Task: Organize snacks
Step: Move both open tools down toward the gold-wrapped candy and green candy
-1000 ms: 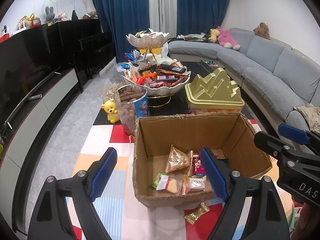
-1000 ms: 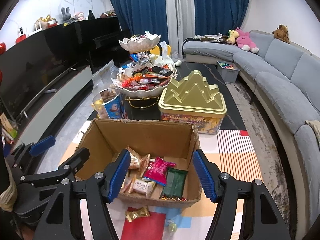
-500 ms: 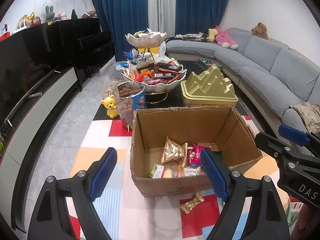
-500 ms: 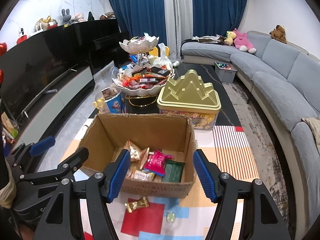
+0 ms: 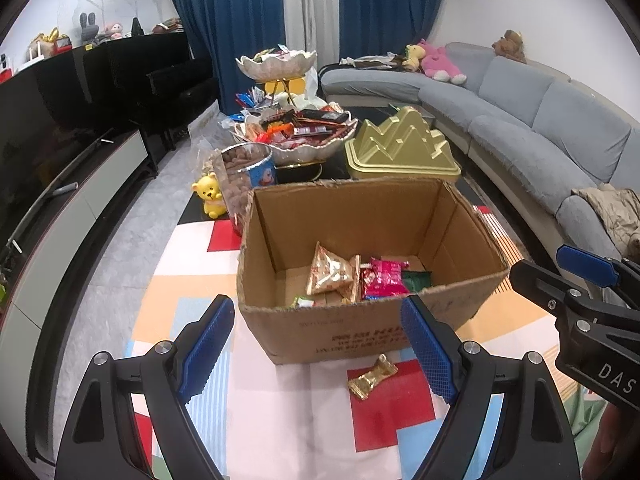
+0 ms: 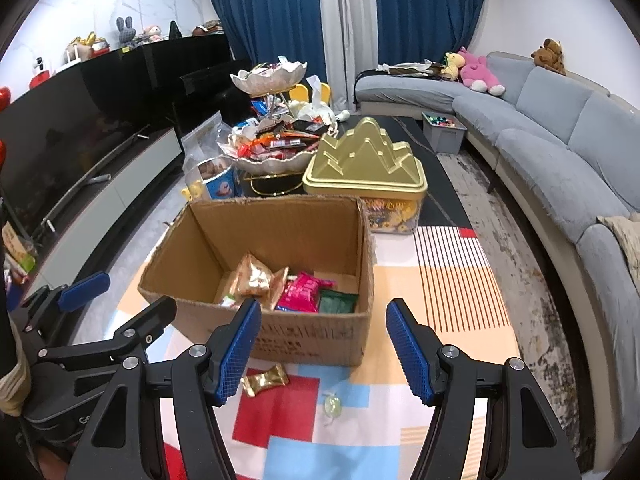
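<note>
Facing the cardboard box [image 5: 360, 332] with unreadable print, both claws [image 5: 318, 346] [image 6: 324, 350] hang released, empty.

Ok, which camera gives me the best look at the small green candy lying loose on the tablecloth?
The right wrist view: the green candy lies in the open between the right gripper's fingers, in front of the cardboard box. In the left wrist view I cannot find it; only the gold-wrapped candy shows there.

Grey curved sofa [image 6: 560, 128] right of black coffee table [image 6: 444, 184]; blue curtains [image 6: 276, 20] behind; dark TV [image 6: 68, 128] left; patterned cloth [image 6: 452, 264] over near end
</note>
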